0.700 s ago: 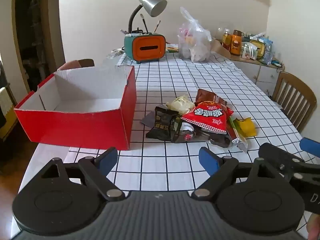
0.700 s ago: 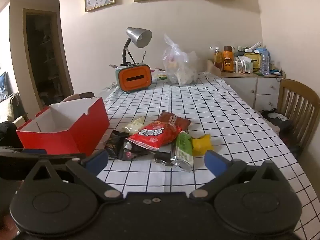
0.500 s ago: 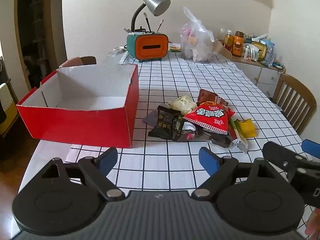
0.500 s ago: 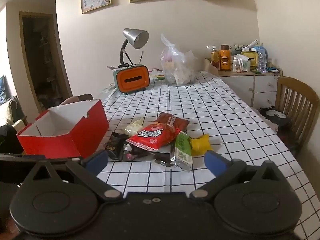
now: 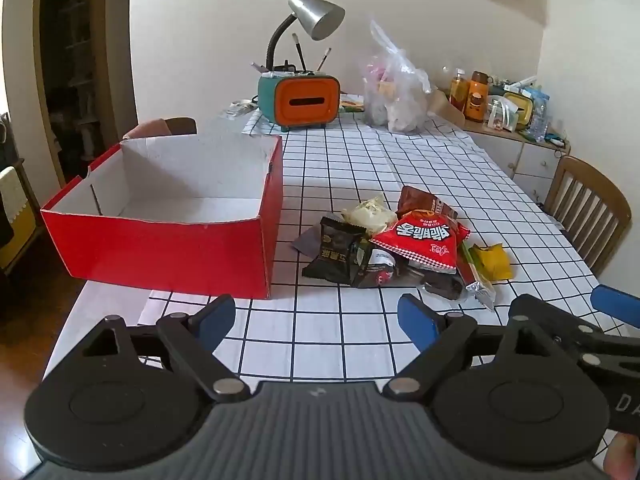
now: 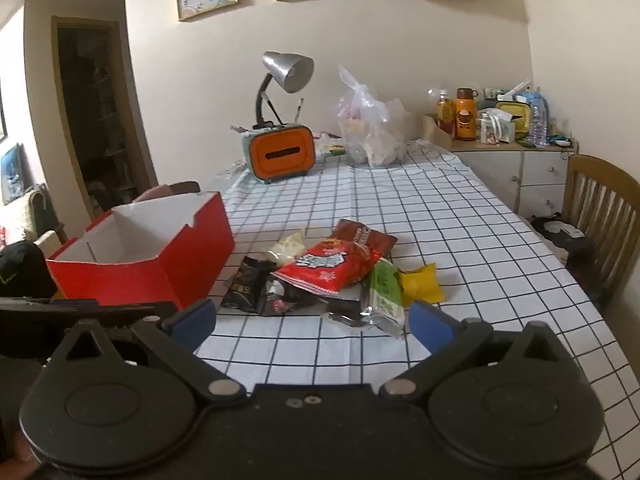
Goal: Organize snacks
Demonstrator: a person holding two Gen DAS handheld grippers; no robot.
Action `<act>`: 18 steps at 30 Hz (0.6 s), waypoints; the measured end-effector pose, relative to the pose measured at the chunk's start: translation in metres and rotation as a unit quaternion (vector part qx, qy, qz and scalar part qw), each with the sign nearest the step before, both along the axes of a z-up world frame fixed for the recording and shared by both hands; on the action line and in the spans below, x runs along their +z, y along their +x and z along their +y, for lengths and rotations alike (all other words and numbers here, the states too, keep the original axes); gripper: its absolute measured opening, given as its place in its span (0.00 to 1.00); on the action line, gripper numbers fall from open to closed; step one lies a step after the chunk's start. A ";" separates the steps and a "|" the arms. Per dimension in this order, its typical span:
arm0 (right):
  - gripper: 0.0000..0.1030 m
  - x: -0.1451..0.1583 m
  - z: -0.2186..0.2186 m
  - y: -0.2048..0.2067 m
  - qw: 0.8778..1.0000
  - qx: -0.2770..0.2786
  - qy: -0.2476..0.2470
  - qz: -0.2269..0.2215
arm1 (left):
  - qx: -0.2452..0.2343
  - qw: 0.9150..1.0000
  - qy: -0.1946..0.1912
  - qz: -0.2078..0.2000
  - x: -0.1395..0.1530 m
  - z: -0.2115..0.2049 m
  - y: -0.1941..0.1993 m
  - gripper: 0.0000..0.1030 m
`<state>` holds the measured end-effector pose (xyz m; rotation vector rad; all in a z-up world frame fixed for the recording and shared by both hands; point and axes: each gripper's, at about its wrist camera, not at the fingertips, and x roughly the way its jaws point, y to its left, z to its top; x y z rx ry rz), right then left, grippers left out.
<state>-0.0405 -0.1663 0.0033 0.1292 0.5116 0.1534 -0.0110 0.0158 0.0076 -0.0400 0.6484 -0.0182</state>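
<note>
A heap of snack packets lies mid-table: a red bag (image 5: pixel 424 240) (image 6: pixel 330 266) on top, a black packet (image 5: pixel 338 254) (image 6: pixel 248 284), a pale wrapped one (image 5: pixel 370 213), a green stick pack (image 6: pixel 384 296) and a yellow pouch (image 5: pixel 493 261) (image 6: pixel 420 282). An empty red box (image 5: pixel 168 256) (image 6: pixel 188 256) with a white inside stands to their left. My left gripper (image 5: pixel 316 320) hangs open over the near table edge, short of the heap. My right gripper (image 6: pixel 312 322) is open too, nothing between its blue pads, just before the green pack.
At the table's far end stand an orange and teal organizer with a desk lamp (image 5: pixel 298 98) and a clear plastic bag (image 5: pixel 394 96). A wooden chair (image 5: pixel 588 208) is on the right, with a cluttered sideboard (image 6: pixel 504 156) behind it. A doorway opens at the left.
Both grippers have eased slightly forward toward the heap; the snacks and box lie as before. Both stay open.
</note>
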 end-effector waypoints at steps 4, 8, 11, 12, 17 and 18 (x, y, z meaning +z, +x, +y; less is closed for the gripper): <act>1.00 0.002 0.001 -0.002 1.000 0.003 0.002 -0.003 | -0.002 1.000 -0.003 0.000 0.000 -0.001 -0.001 0.86; 1.00 0.002 0.000 -0.002 1.000 0.013 0.007 -0.002 | -0.005 1.000 -0.003 -0.001 0.000 -0.002 -0.002 0.86; 1.00 0.000 0.000 -0.003 1.000 0.013 0.008 -0.002 | -0.005 1.000 0.002 -0.005 0.001 -0.005 -0.003 0.86; 1.00 0.001 0.000 -0.003 1.000 0.013 0.009 -0.002 | -0.005 1.000 0.002 -0.006 0.002 -0.005 -0.003 0.86; 1.00 0.001 -0.001 -0.003 1.000 0.007 0.005 -0.002 | -0.004 1.000 0.002 -0.003 0.002 -0.005 -0.002 0.86; 1.00 0.001 -0.002 -0.003 1.000 0.005 0.006 -0.002 | -0.004 1.000 0.001 -0.001 0.002 -0.005 -0.002 0.86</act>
